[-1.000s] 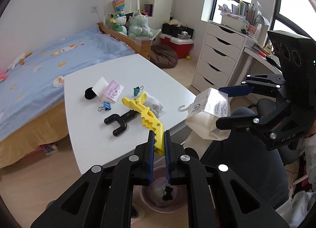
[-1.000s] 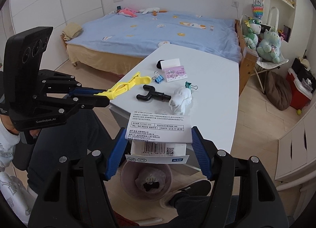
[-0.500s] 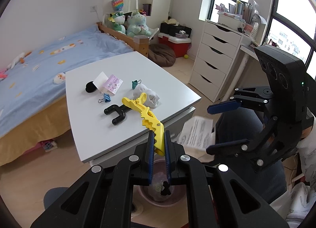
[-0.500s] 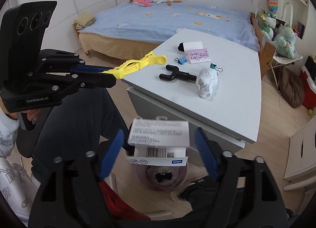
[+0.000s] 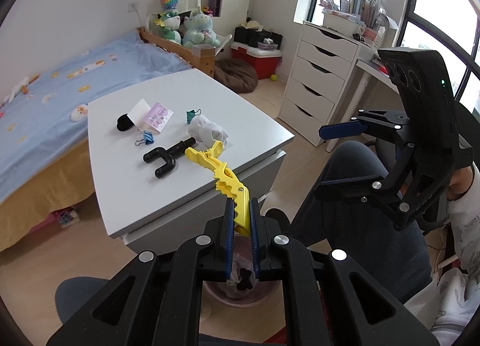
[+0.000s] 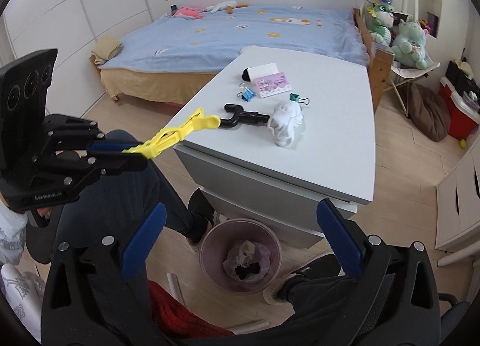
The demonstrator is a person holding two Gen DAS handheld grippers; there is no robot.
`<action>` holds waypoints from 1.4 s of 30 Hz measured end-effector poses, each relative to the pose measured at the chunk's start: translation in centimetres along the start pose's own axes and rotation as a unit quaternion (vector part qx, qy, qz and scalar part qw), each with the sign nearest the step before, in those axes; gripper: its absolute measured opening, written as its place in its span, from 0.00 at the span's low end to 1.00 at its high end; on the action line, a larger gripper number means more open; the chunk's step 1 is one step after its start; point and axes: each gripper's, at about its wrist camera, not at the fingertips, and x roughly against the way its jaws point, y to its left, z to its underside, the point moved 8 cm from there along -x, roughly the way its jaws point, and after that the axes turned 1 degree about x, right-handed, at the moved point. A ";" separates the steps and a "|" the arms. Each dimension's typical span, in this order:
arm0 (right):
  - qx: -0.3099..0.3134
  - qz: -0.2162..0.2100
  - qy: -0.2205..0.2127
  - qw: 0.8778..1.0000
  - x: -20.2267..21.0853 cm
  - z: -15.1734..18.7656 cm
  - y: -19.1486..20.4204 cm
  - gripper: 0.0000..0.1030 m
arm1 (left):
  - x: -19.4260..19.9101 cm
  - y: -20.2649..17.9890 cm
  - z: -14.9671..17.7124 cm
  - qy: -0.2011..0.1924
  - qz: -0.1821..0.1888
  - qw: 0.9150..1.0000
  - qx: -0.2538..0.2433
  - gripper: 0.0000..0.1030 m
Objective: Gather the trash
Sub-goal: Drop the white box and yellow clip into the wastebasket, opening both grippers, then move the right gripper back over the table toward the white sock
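Now left claw [image 5: 242,220] clamped on yellow clip [image 5: 223,172]; right claw [image 6: 240,235] spread wide, empty, above trash bin [image 6: 210,244].

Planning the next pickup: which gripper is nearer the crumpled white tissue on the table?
Left, probably. The left gripper sits just off the table's near edge, holding a yellow clip that points toward the crumpled white tissue. The right gripper hangs open over the floor bin.

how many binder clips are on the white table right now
2. A blue binder clip lies left of the pink card; a teal binder clip lies beside the white crumpled wad. Others could be hidden.
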 end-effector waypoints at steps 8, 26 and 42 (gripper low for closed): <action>-0.021 0.033 -0.027 0.999 2.1 -0.1 -2.0 0.96 | -0.4 -0.9 0.4 0.008 0.010 1.000 -0.008 0.09; -0.043 0.039 -0.035 0.998 2.9 0.1 -3.8 0.96 | -1.5 -1.6 -0.2 -0.011 0.015 1.000 0.003 0.87; -0.038 0.035 -0.027 0.998 2.1 0.2 -3.1 0.96 | -1.1 1.6 -0.4 -0.023 -0.040 0.998 0.041 0.93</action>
